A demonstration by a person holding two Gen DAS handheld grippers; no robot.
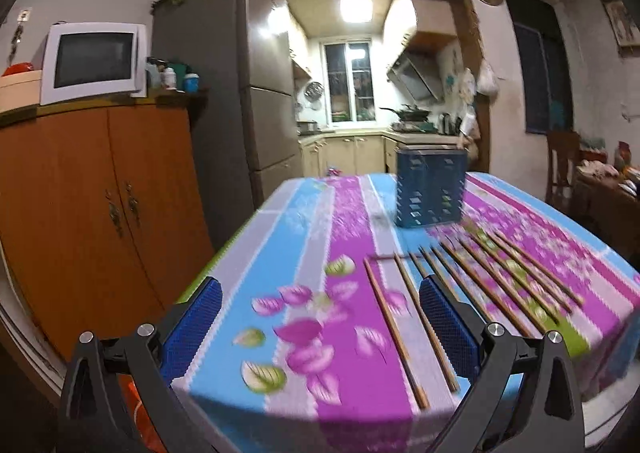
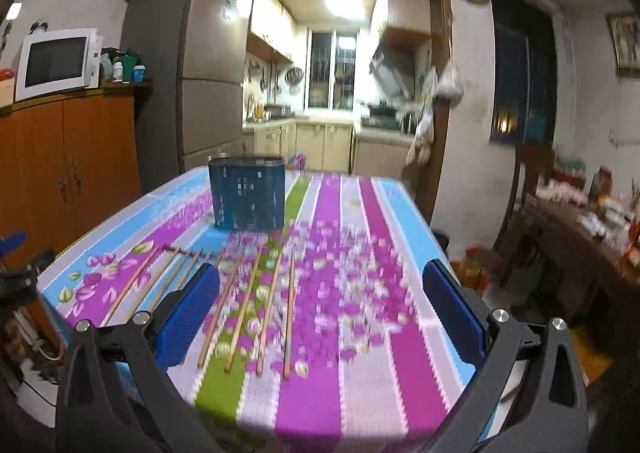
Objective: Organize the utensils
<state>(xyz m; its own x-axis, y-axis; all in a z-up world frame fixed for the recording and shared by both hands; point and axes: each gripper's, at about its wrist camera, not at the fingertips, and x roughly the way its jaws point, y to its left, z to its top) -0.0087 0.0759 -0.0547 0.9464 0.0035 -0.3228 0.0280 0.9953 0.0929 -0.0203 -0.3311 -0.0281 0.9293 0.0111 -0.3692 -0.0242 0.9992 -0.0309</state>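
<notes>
Left wrist view: microwave on a brown cabinet at upper left, fridge beside it. Blue holder stands upright mid-table. Chopsticks lie flat in a row at lower right, long axes running toward the holder. Left gripper hovers low, spread wide, empty.

Right wrist view: holder left of centre; chopsticks lower left, pointing away. Right gripper wide apart, holding nothing.

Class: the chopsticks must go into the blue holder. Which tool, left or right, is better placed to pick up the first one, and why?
Probably the left tool: it is open with two chopsticks lying between its fingers. The right tool, also open, frames four.
</notes>
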